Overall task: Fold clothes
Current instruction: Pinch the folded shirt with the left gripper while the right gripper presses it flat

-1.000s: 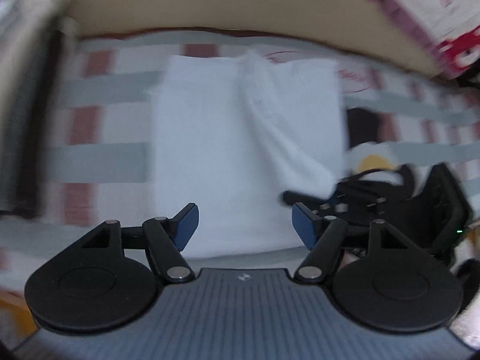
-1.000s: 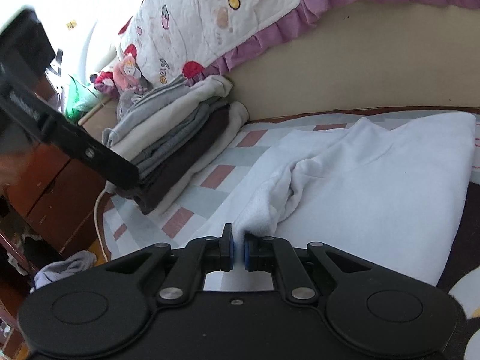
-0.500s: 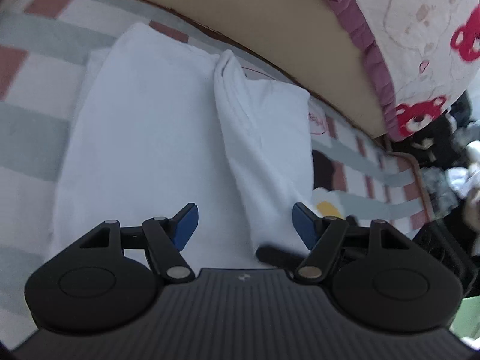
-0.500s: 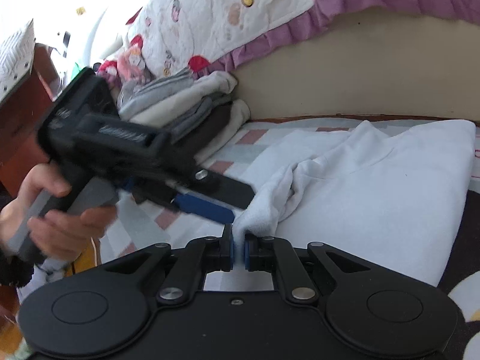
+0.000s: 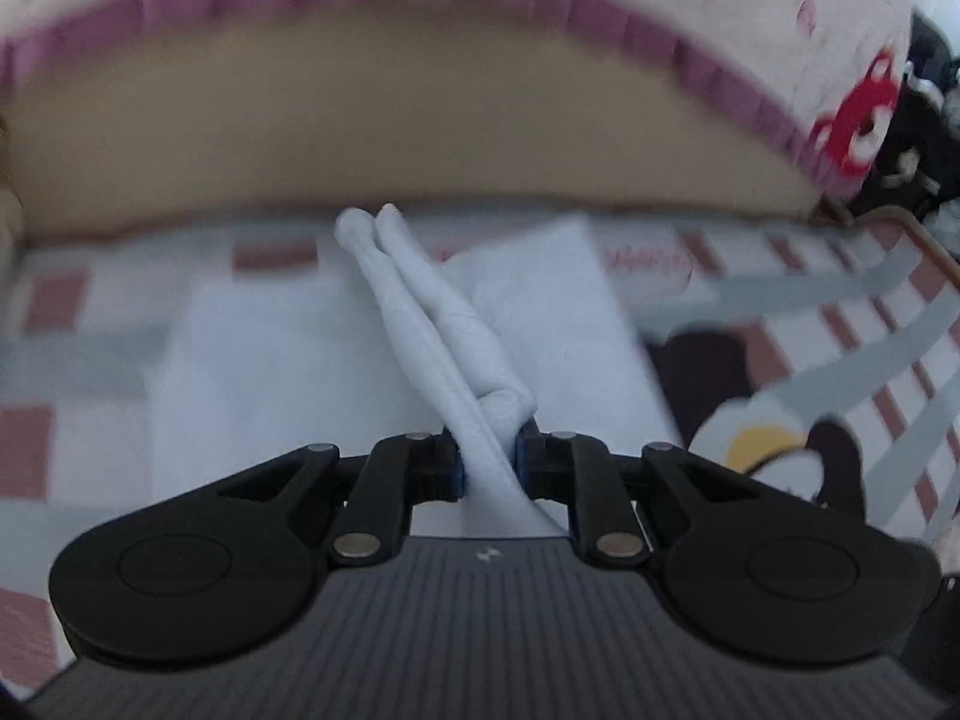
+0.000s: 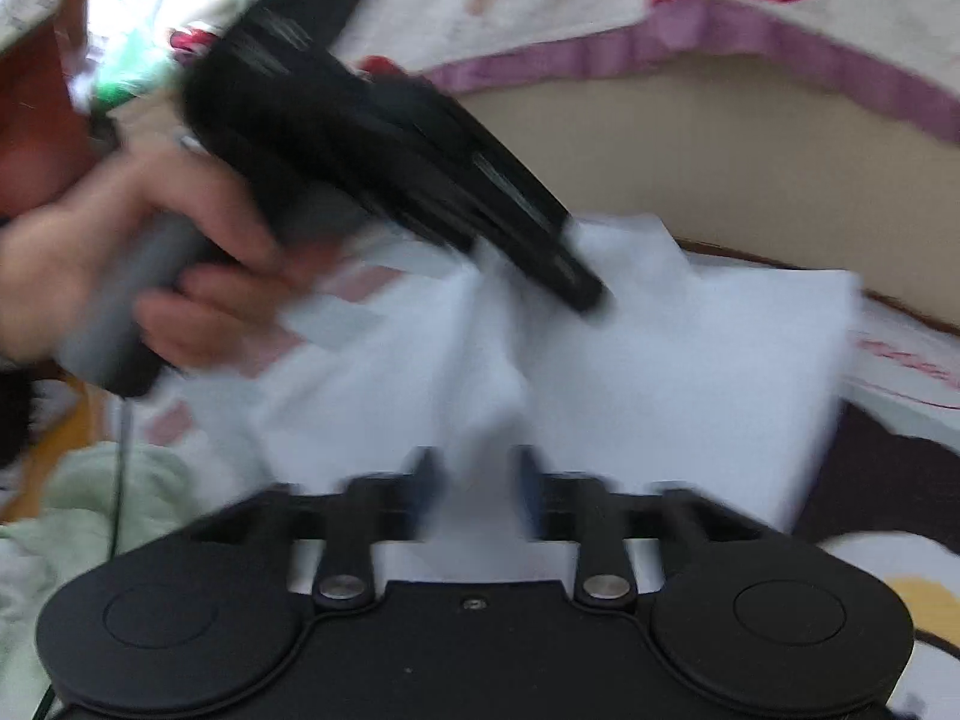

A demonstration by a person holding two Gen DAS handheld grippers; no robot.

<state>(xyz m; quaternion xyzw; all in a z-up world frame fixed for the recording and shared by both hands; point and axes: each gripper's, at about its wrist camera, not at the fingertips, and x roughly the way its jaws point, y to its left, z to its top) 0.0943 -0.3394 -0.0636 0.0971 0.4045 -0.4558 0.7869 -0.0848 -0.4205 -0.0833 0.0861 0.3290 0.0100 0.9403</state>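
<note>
White garment [image 5: 558, 324], part-folded on checked bed cover [image 5: 870, 300]. Handover step: left gripper [image 5: 487, 461] jaws closing on raised fold; right gripper [image 6: 477, 480] jaws opening, releasing. Next: lay fold across.

One white garment [image 5: 288, 360], two tools, left [image 5: 487, 461] and right [image 6: 477, 489], one hand [image 6: 150, 264].

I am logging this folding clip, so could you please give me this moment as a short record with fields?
surface: checked mat in front of a beige wall
garment: white garment lying flat, one ridge of it bunched up
left gripper: jaws closing, pads pressing the bunched fold
right gripper: jaws opening, white cloth between them, not pinched
person: hand holding the left gripper's handle
nearby: pale green cloth at the mat's edge
</note>
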